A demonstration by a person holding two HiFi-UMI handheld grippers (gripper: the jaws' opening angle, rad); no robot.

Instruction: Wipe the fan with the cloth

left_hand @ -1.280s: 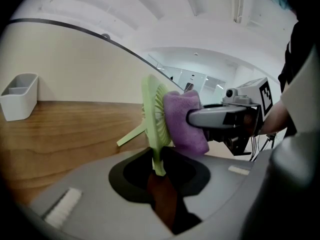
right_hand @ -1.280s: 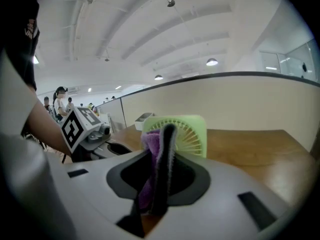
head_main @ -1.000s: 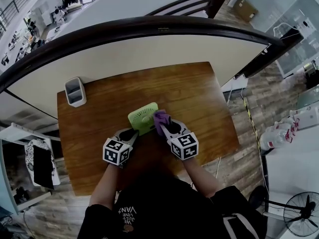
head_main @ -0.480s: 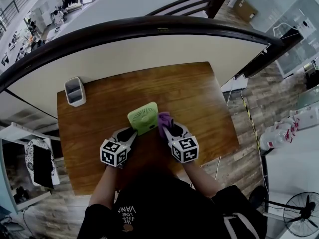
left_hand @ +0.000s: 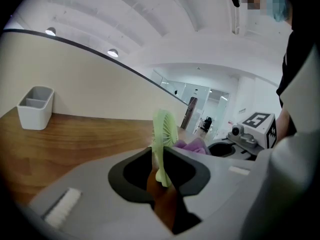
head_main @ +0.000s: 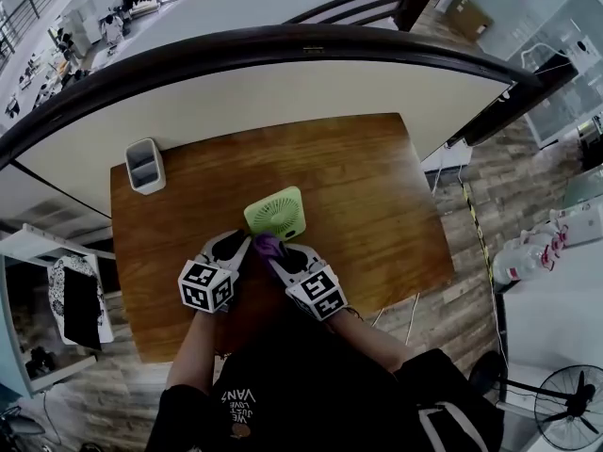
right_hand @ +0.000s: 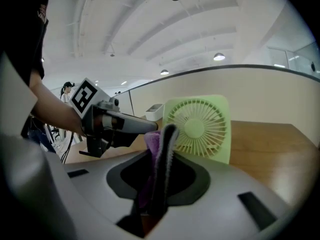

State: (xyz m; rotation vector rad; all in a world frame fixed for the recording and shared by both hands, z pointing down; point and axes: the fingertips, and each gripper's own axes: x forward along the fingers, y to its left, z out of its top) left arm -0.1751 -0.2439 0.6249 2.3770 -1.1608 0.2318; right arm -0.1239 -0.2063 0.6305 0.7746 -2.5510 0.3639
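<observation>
The light green square fan (head_main: 275, 212) stands upright on the wooden table (head_main: 377, 196). My left gripper (head_main: 239, 245) is shut on its lower left edge; in the left gripper view the fan (left_hand: 165, 129) shows edge-on between the jaws of the left gripper (left_hand: 161, 159). Just right of it, at the fan's near side, my right gripper (head_main: 269, 250) is shut on a purple cloth (head_main: 265, 243). In the right gripper view the cloth (right_hand: 151, 146) sticks up from the right gripper (right_hand: 162, 134) in front of the fan's grille (right_hand: 200, 126).
A white two-slot holder (head_main: 144, 166) stands at the table's far left corner. A curved partition wall (head_main: 283, 92) closes off the far side. The person's body is against the near edge. A floor fan (head_main: 570, 403) stands on the floor at the lower right.
My right gripper has carried the cloth from the fan's right edge leftward to its near side, close to the left gripper. The left gripper and fan have shifted slightly.
</observation>
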